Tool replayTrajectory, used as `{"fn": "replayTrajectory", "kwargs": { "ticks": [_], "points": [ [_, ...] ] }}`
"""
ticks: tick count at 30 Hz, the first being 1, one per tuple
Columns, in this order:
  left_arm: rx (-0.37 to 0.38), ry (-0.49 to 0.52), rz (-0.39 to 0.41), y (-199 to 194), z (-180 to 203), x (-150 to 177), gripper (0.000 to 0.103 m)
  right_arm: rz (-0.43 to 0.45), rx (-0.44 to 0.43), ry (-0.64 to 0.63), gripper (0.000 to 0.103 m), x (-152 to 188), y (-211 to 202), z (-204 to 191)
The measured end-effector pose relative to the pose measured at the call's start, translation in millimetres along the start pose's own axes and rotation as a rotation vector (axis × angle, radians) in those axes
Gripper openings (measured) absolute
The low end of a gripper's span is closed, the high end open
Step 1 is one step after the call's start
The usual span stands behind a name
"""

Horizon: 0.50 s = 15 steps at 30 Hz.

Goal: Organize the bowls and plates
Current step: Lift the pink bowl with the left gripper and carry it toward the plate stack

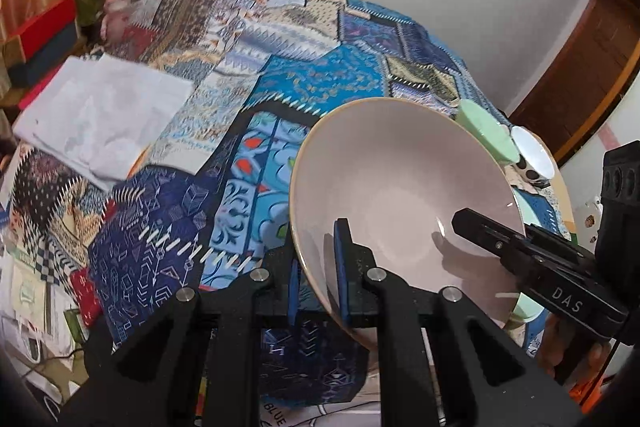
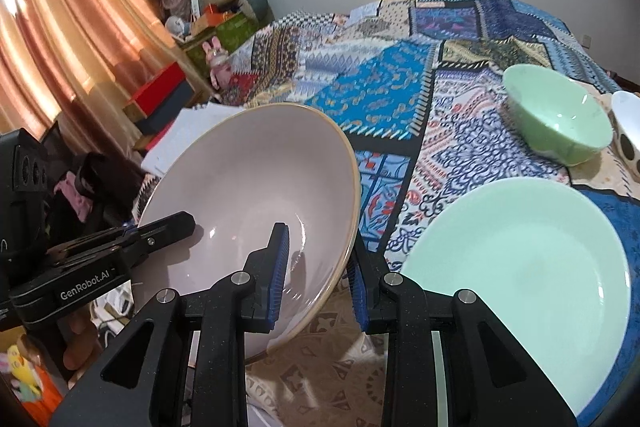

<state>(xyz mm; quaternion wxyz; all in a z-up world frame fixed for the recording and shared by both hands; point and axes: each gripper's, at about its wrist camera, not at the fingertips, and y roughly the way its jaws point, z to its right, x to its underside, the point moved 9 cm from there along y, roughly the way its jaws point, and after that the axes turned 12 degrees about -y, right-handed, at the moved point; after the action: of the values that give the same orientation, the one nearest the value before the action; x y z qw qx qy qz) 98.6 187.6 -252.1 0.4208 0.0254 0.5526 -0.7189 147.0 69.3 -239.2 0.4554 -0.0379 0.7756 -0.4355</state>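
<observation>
Gripping the large pale pink ceramic bowl (image 1: 400, 195) from two sides, both grippers are holding it tilted above the patchwork-covered table (image 1: 280, 75). The left gripper (image 1: 318, 291) is clenching the bowl's near rim, one blue-padded finger pressing inside the bowl and the other lying outside the wall. The right gripper (image 2: 318, 279) is straddling the opposite rim in the same way, one blue pad sitting inside the bowl and the other outside it; its fingers are standing a little wider, and whether they are pinching the wall or only bracketing it I cannot tell.

Each gripper is showing in the other's camera: the right one is reaching in from the right side of the left wrist view, the left one from the left side of the right wrist view.

A flat mint-green round plate (image 2: 520, 275) is lying near the table's right edge, just beside the right gripper. Farther back along that edge a small mint-green bowl (image 2: 556, 115) is standing upright, with a white bowl with dark spots (image 2: 626, 131) just beside it. A folded white cloth (image 1: 104, 115) is lying toward the table's left edge, well apart from the dishes.
</observation>
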Motion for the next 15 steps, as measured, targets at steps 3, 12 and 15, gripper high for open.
{"fn": "replayTrajectory", "kwargs": {
  "ticks": [3,12,15],
  "points": [
    [-0.008,-0.010,-0.017,8,-8,4,0.014,-0.030,0.000,-0.004,0.026,5,10,-2],
    [-0.032,-0.048,-0.068,37,-29,17,0.014,-0.099,0.010,-0.010,0.026,17,32,-3],
    [-0.033,-0.045,-0.064,38,-30,19,0.014,-0.102,0.014,-0.017,0.026,17,33,-4]
  ]
}}
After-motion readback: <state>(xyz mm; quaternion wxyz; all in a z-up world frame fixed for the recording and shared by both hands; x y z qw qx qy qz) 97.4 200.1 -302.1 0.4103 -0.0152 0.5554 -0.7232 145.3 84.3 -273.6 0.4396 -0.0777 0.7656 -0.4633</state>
